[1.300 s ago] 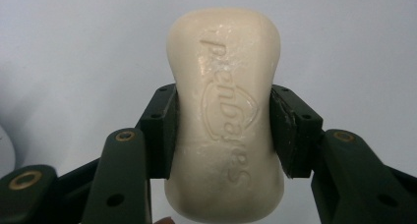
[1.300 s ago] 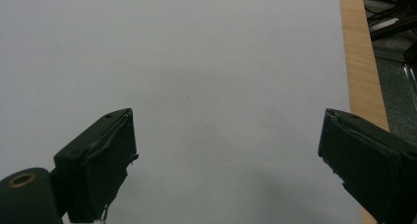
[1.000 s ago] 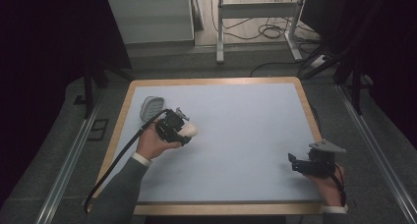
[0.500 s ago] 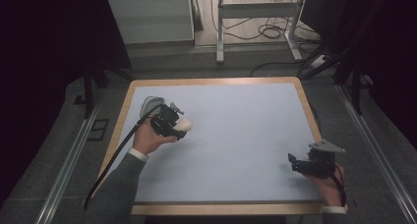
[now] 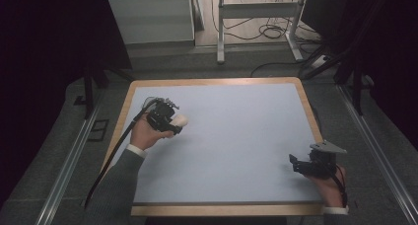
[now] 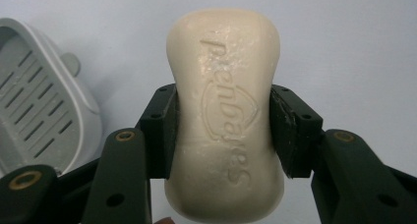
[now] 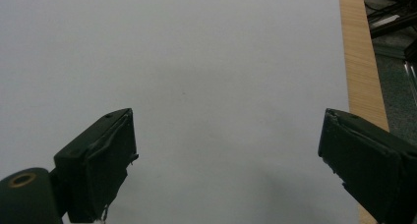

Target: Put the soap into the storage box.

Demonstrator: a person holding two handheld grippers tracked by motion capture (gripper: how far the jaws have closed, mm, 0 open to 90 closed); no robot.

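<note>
Left gripper pinched the soap bar by its waist, probably bound for the grey dish; right gripper sat spread, idle.

One soap bar, one soap dish, two claws, seemingly nothing more.

The left gripper is over the left side of the table, toward the far edge. A bar of soap sits between its jaws, and both jaws touch its sides. The soap sticks out past the jaws toward the middle of the table. A soap dish lies on the table just beside the soap. The right gripper is near the table's right edge, close to the person, well apart from the left one. Its jaws stand wide apart over bare table.
</note>
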